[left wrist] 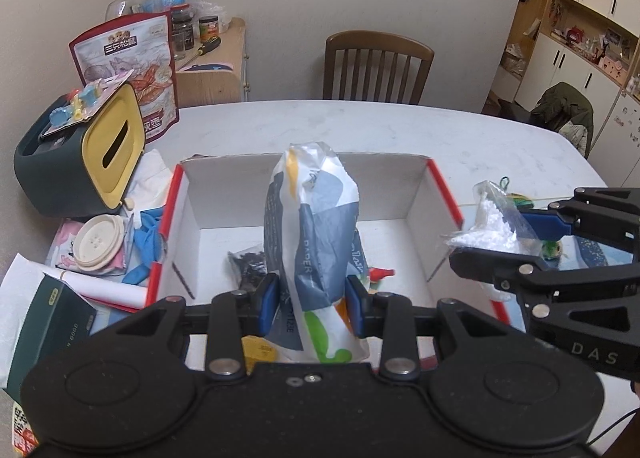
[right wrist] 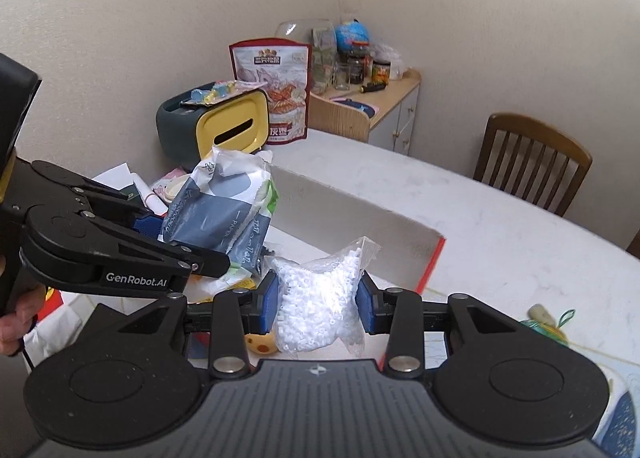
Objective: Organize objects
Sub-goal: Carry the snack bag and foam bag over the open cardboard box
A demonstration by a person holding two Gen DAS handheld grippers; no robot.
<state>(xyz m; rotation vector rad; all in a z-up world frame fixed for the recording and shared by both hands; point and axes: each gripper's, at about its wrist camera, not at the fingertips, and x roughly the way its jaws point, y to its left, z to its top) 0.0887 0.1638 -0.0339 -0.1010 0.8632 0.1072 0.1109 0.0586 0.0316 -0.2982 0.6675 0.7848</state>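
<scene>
An open white cardboard box with red edges (left wrist: 416,194) lies on the table; it also shows in the right wrist view (right wrist: 352,214). My left gripper (left wrist: 312,304) is shut on a white, grey and green tissue pack (left wrist: 312,226), held upright over the box. The pack also shows in the right wrist view (right wrist: 224,206). My right gripper (right wrist: 318,298) is shut on a clear bag of white beads (right wrist: 324,294), above the box's right wall. The bag shows in the left wrist view (left wrist: 488,226). A black bag of small parts (left wrist: 248,262) lies inside the box.
A dark green and yellow tissue holder (left wrist: 80,150) and a red snack bag (left wrist: 132,62) stand at the left. Blue gloves (left wrist: 146,238), a round cream lid (left wrist: 98,242) and a dark green box (left wrist: 48,322) lie left of the box. A wooden chair (left wrist: 376,66) stands behind the table.
</scene>
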